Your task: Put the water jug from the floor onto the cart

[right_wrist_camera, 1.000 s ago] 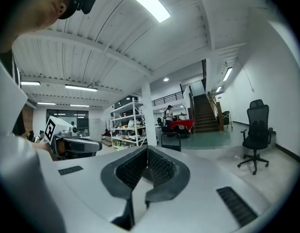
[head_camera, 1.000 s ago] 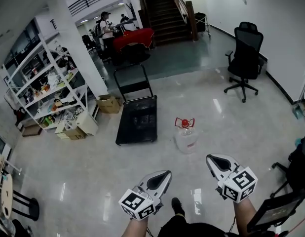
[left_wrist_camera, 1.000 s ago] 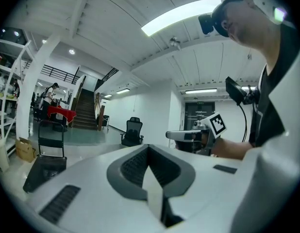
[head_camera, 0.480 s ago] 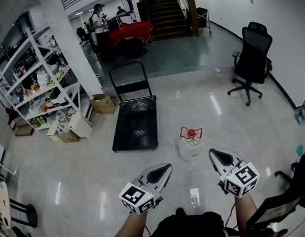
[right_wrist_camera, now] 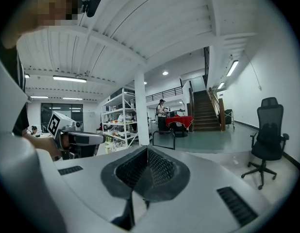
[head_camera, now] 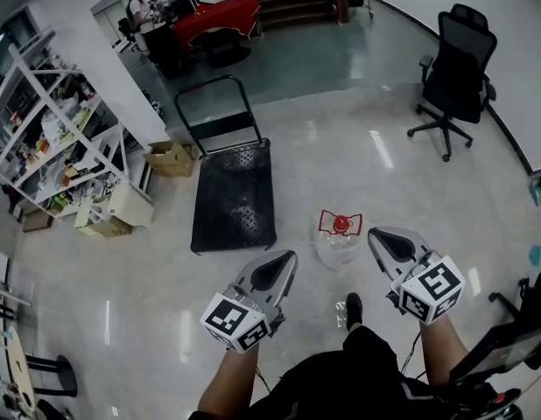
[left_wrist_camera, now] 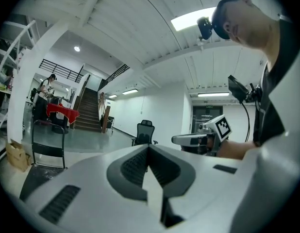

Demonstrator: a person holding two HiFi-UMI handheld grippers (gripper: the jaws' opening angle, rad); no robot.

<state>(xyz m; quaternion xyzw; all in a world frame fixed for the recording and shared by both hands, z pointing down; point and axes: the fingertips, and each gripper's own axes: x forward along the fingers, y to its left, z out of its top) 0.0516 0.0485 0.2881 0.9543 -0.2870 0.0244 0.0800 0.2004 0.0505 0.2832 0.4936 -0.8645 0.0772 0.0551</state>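
The water jug (head_camera: 338, 240), clear with a red cap and red handle, stands on the pale floor. It is just right of the black platform cart (head_camera: 234, 198), whose push handle (head_camera: 214, 103) is at the far end. My left gripper (head_camera: 283, 257) is shut with nothing in it, just left of the jug and nearer to me. My right gripper (head_camera: 381, 234) is also shut and holds nothing, close to the jug's right side. Neither touches the jug. In the left gripper view the shut left gripper (left_wrist_camera: 149, 147) points level across the room. The jug is hidden in both gripper views.
A black office chair (head_camera: 459, 68) stands at the right. White shelving (head_camera: 52, 138) and cardboard boxes (head_camera: 170, 158) line the left by a white pillar. A red-covered table (head_camera: 220, 20) with a person stands at the back. My shoe (head_camera: 353, 308) is just behind the jug.
I have walked forward: the jug and cart are closer and lower in the head view. Both shut grippers now flank the jug instead of trailing well behind it.
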